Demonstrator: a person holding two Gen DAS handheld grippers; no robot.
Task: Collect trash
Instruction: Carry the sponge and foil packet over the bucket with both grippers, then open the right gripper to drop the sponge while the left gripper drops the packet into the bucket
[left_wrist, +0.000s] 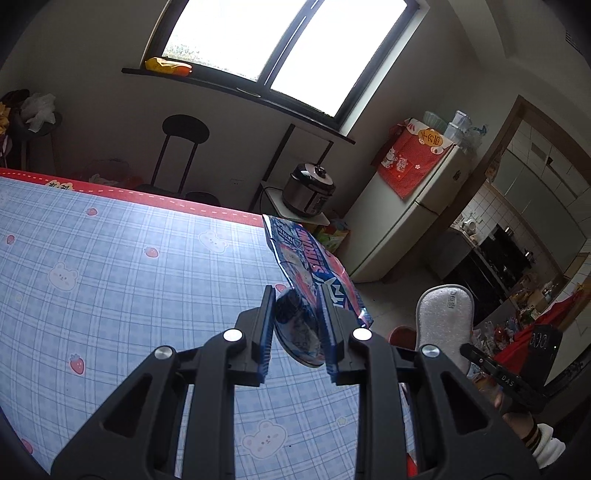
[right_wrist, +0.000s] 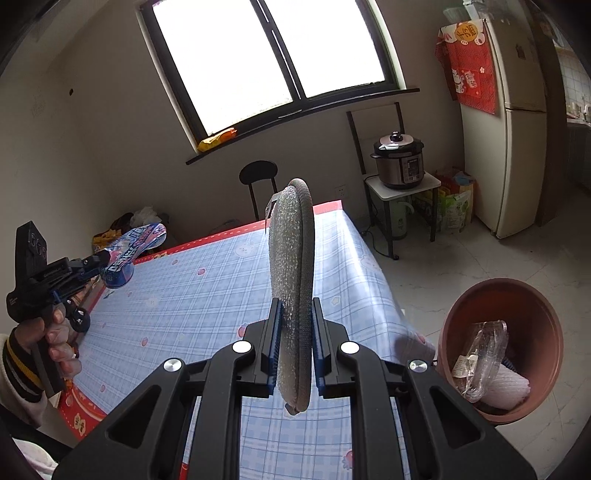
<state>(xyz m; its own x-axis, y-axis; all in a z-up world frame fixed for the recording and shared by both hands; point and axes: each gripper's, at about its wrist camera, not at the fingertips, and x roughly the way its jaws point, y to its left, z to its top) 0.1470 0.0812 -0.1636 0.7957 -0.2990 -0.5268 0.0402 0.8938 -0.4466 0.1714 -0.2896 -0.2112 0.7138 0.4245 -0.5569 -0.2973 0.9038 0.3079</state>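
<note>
Fingers of the left gripper pinch a snack wrapper (right gripper clamps an insole).

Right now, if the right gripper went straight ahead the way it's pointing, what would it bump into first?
Probably nothing soon. The right gripper holds a gray insole above the checked tablecloth, aimed over the table toward the black chair and the wall under the window. Depth is hard to judge here.

home dining room | fridge | pressure cooker | tablecloth-covered table | window
</note>
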